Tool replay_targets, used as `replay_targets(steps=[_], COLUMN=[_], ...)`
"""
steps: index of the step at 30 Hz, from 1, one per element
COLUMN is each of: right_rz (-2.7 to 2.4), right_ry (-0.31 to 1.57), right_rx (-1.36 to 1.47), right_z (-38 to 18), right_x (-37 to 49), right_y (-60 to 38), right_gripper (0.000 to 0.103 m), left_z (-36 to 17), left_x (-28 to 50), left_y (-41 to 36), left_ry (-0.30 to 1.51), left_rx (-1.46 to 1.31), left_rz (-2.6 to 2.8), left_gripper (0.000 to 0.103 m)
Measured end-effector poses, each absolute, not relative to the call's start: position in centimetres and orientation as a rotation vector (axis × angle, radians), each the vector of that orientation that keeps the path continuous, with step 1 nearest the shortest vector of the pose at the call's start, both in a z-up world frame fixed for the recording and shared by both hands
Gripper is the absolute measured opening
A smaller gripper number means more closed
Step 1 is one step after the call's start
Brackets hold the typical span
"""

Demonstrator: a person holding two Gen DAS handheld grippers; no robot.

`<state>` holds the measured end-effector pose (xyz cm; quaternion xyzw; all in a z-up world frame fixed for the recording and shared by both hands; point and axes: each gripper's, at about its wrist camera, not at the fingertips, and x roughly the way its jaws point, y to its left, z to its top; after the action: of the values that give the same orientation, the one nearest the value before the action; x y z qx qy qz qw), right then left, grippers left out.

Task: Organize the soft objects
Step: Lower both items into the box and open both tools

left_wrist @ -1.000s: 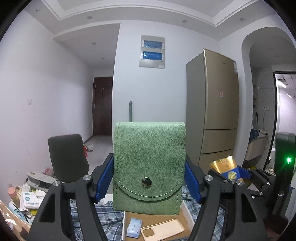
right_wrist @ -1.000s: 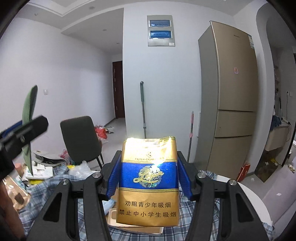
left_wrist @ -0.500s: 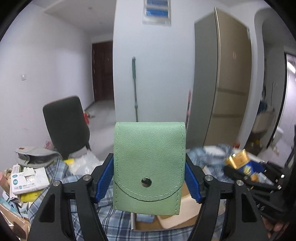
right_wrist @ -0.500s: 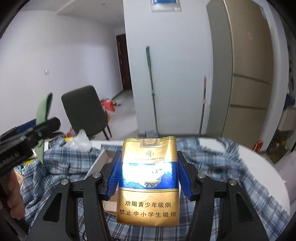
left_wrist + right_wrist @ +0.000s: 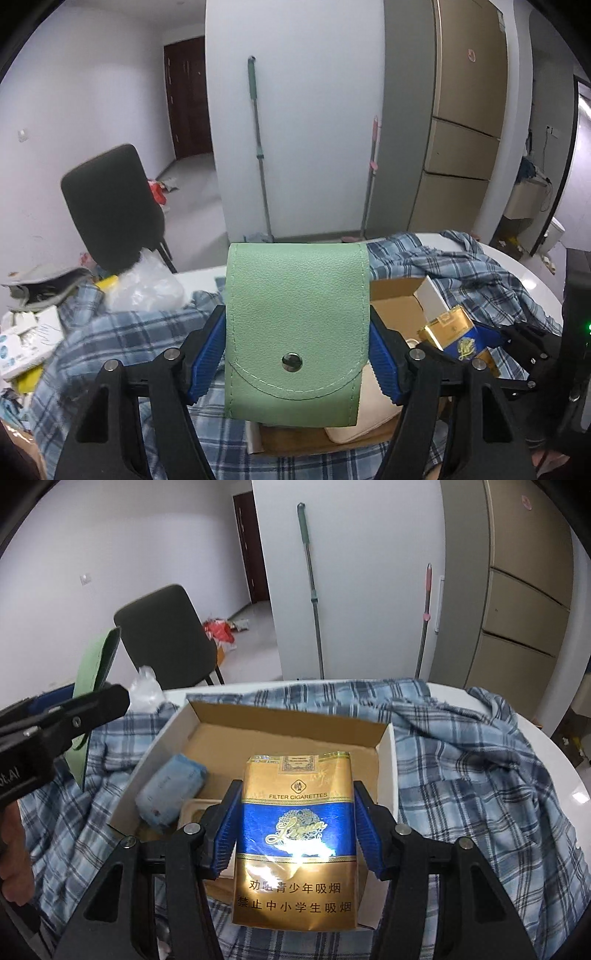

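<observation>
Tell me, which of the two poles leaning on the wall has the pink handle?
The shorter pole, nearer the fridge; the taller pole has a green grip.

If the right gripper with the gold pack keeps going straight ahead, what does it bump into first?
Probably the open cardboard box: the right gripper, shut on the cigarette pack, points over its floor toward the far wall. Depth is unclear, though.

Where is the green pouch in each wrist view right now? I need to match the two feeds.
Left wrist: green pouch centre frame, clamped in the left gripper.
Right wrist: seen edge-on at far left, above the left gripper's finger.
Shared landmark: open cardboard box on the plaid cloth.
</observation>
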<state>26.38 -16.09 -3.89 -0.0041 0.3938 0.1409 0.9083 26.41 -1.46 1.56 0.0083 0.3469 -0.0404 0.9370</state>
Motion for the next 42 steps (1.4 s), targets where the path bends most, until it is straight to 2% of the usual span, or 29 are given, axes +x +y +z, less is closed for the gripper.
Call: replay_targets(steps=[7, 16, 19, 20, 21, 42], right_rz=[0.283, 0.292, 0.299, 0.299, 0.297, 0.279], right_ry=[0.837, 0.857, 0.866, 0.866, 0.867, 0.833], right_rx=[-0.013, -0.013, -0.010, -0.011, -0.014, -0.020], right_z=[-5.4, -6.0, -6.2, -6.2, -6.2, -5.0], right_x=[26.9, 27.1, 27.2, 27.1, 27.1, 26.9], right_y=[-16.3, -16.2, -16.0, -15.9, -15.9, -16.3], right_gripper=[0.056, 0.058, 0.065, 0.066, 0.066, 0.067], left_z=[-0.7, -1.0, -1.1, -1.0, -0.9, 2.0], left_x=[27.2, 27.3, 27.3, 27.2, 27.2, 25.3], left_y=[-2.4, -2.5, -2.4, -2.5, -2.5, -2.3], left_ry=[0.724, 0.726, 0.721, 0.710, 0.701, 0.613], left_rx=[0.017, 0.036, 0.030, 0.028, 0.030, 0.000], left_rz=[-0.098, -0.077, -0.071, -0.064, -0.060, -0.056], left_gripper=[0.072, 0.072, 0.078, 0.086, 0.088, 0.088])
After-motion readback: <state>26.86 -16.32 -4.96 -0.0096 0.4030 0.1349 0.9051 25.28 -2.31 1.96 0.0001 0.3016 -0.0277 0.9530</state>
